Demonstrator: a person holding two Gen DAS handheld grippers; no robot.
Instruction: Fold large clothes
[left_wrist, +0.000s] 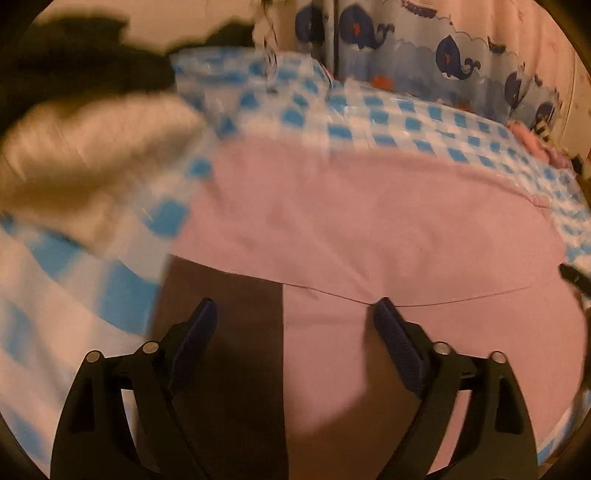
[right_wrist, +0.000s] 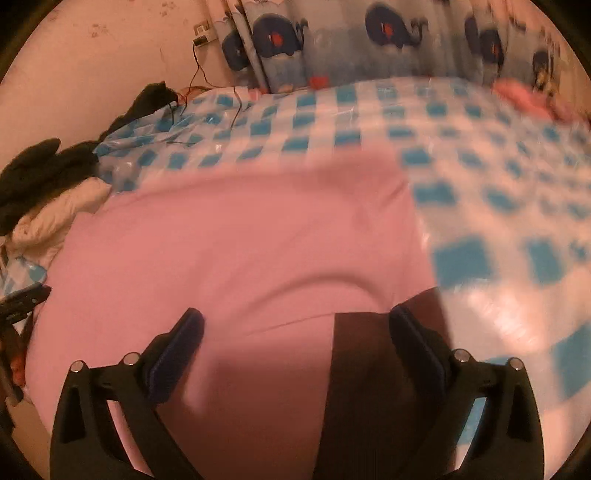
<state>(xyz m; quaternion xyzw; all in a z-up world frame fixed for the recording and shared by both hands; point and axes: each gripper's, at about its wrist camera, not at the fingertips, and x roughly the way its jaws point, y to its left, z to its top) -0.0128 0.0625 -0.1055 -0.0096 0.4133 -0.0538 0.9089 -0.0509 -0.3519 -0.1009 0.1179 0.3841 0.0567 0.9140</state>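
A large pink garment (left_wrist: 369, 221) lies spread flat on a blue-and-white checked cover (left_wrist: 424, 122). It has a dark brown part (left_wrist: 229, 332) at its near edge. My left gripper (left_wrist: 295, 310) is open and empty just above that near edge, over the line where brown meets pink. In the right wrist view the same pink garment (right_wrist: 240, 240) fills the middle, with the dark brown part (right_wrist: 369, 369) at the near right. My right gripper (right_wrist: 295, 321) is open and empty above it. Both views are blurred by motion.
A cream padded garment (left_wrist: 85, 158) and dark clothes (left_wrist: 74, 62) lie at the left; they show in the right wrist view too (right_wrist: 55, 218). A whale-print curtain (right_wrist: 351, 40) hangs behind. A pink cloth (right_wrist: 524, 96) lies far right. Cables (right_wrist: 199, 81) run from a wall socket.
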